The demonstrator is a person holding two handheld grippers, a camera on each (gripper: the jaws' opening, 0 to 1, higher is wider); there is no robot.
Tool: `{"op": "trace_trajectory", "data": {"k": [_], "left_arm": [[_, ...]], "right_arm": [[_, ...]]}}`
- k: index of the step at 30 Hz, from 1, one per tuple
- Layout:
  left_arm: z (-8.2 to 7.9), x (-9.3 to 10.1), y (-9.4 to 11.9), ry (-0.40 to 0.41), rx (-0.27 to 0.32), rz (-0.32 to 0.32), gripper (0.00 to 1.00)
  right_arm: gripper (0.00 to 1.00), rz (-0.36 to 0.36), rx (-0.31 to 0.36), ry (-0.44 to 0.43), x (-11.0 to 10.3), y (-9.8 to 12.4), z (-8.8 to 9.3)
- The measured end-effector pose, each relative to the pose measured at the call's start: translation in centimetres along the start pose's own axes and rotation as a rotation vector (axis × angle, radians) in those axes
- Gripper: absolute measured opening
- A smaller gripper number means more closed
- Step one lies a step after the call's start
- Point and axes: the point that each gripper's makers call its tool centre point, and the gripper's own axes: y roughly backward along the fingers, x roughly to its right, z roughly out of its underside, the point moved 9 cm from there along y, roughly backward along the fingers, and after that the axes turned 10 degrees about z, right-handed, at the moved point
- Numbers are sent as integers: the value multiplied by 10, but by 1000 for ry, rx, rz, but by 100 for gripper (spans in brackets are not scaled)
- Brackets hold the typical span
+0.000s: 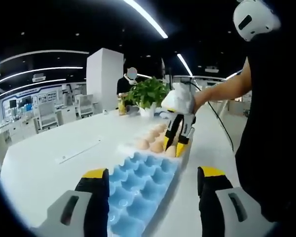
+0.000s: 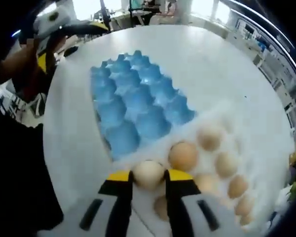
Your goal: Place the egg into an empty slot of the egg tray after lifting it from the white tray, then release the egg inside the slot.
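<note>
The right gripper [image 2: 148,178] pinches a pale egg [image 2: 148,172] between its jaws, over the white tray [image 2: 266,163] just beside the blue egg tray [image 2: 138,106] on the surface. The left gripper [image 1: 153,190] hovers, jaws spread. The egg looks light, smooth and fragile — hold its sides gently.

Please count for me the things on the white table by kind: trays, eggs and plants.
Blue moulded egg tray: 1
White tray under the eggs: 1
Pale to brown eggs: about 8, one held in the right gripper; the far ones blur
Green potted plant: 1
Total: about 11
</note>
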Motion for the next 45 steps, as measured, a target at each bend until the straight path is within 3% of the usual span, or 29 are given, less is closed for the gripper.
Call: {"op": "trace_trajectory", "data": {"k": [9,19,25,38,42,45], "left_arm": [[3,-1,2,6,0,-6,73],[3,-4,6,10,-5,-18,74],[4,-4,7,16,-5,-18,73],[7,-5,8,18,-11,-15,74],[8,-6,10,32,-2,-24,78],[9,-8,10,76,5,-35,86]], "right_arm": [[25,9,80,-139,1,6,10],[24,-4,160,-216,7,26,12],[24,8,173,-214,7,28,12],[25,-73,221,-193,-16,23,-16],[25,-90,234,-191,-20,21,-23],[25,-96,246,-192,-21,21,-26]]}}
